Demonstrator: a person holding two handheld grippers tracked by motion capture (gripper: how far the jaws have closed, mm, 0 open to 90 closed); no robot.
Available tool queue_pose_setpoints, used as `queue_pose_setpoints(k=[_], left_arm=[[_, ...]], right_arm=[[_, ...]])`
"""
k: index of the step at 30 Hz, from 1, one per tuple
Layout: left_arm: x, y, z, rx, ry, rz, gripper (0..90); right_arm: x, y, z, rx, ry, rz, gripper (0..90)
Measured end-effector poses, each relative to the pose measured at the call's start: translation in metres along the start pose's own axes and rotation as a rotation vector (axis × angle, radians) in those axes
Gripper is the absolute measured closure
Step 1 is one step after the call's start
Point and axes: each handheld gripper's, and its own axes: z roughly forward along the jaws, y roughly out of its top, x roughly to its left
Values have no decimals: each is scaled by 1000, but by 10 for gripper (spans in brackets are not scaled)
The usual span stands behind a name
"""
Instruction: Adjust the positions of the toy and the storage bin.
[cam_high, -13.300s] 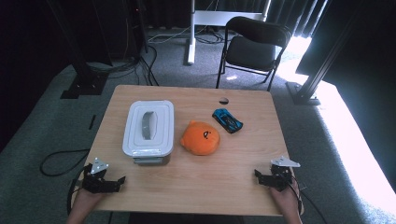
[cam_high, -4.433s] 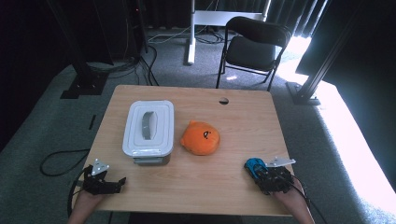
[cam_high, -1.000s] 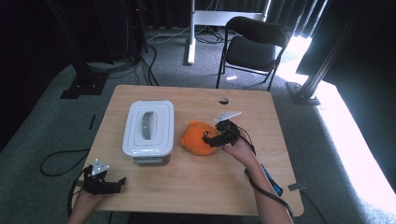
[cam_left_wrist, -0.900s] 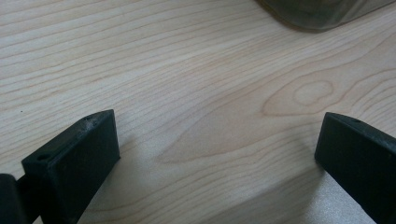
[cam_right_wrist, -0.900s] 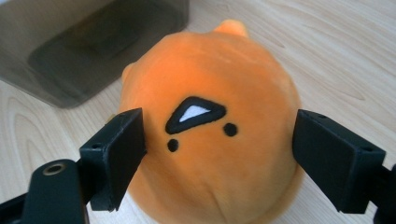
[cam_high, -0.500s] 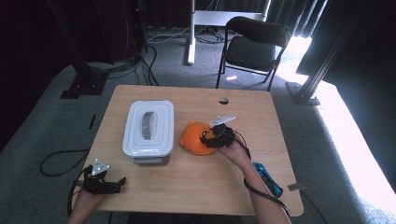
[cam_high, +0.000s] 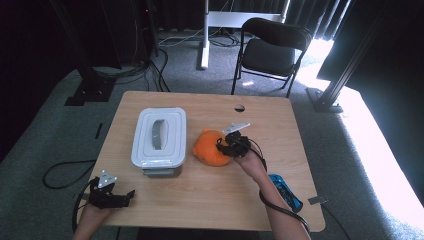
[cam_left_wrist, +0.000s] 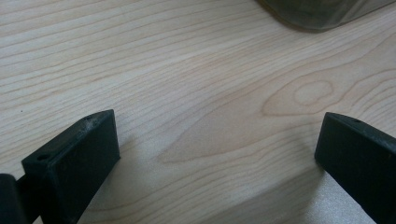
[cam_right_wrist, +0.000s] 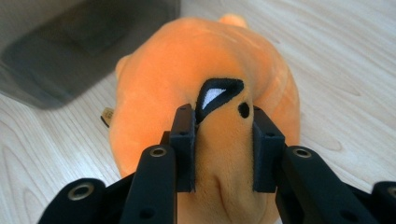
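An orange plush toy lies on the wooden table, just right of a white lidded box. My right gripper has just been closing and is shut on the plush toy; its pads pinch a fold of the soft fabric near a black-and-white eye patch. My left gripper rests at the table's front left edge, jaws open over bare wood, with nothing between them.
A blue game controller lies by the right front edge, beside the right forearm. A small dark hole marks the far side of the table. A black chair stands beyond. The box's corner shows in the left gripper view.
My right gripper reached in over the plush toy from the right and its jaws closed on it. The left gripper kept still.
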Motion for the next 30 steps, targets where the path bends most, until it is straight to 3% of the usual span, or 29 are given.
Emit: queue_pose_setpoints(k=[7, 13, 30], left_arm=[[0, 0, 0, 0, 0, 0, 2], [0, 0, 0, 0, 0, 0, 2], [0, 0, 0, 0, 0, 0, 2]], right_arm=[[-6, 0, -13, -22, -34, 15, 701], [-22, -4, -30, -48, -66, 52, 701], [-91, -33, -88, -81, -252, 219, 699]])
